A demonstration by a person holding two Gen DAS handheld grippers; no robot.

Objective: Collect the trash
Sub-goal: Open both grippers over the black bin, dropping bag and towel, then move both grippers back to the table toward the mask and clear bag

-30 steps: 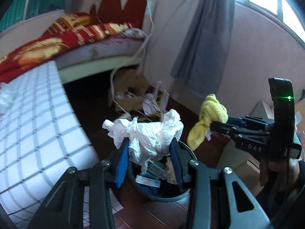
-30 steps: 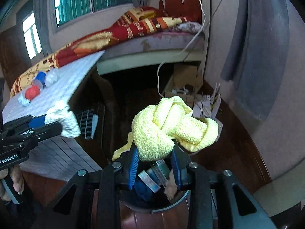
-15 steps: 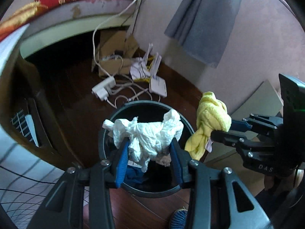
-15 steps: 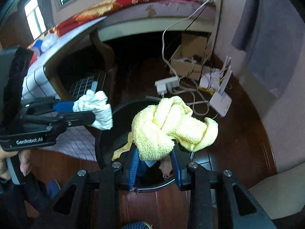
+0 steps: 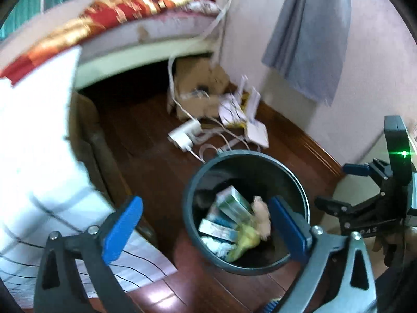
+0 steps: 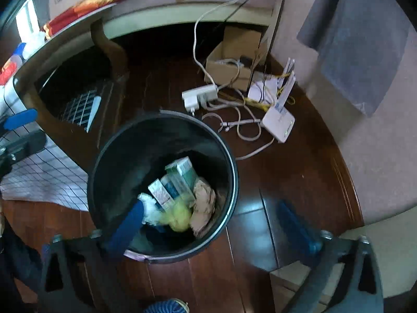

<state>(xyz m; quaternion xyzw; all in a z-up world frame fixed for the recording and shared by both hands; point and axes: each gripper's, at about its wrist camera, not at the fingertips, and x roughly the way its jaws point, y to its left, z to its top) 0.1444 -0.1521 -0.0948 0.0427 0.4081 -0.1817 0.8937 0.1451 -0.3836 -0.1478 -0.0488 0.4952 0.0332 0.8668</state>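
Observation:
A black round trash bin point(image 5: 299, 198) point(image 6: 229, 156) stands on the dark wood floor. Inside it lie teal cartons point(image 6: 179, 180), a crumpled white tissue point(image 6: 149, 208), a yellow cloth point(image 6: 179, 215) point(image 5: 245, 240) and a beige wad point(image 6: 204, 203). My left gripper point(image 5: 206, 227) is open and empty above the bin's near left side. My right gripper point(image 6: 211, 229) is open and empty over the bin's near rim; it also shows at the right of the left wrist view point(image 5: 338, 185).
A power strip point(image 6: 199, 96), white router point(image 6: 278, 124), tangled cables and a cardboard box point(image 6: 234, 62) lie on the floor beyond the bin. A table with a checked cloth point(image 5: 39, 143) stands left. A bed point(image 5: 146, 20) is behind; the wall and grey curtain point(image 5: 310, 34) are at right.
Both grippers opened. The white tissue and the yellow cloth dropped out of the jaws into the bin.

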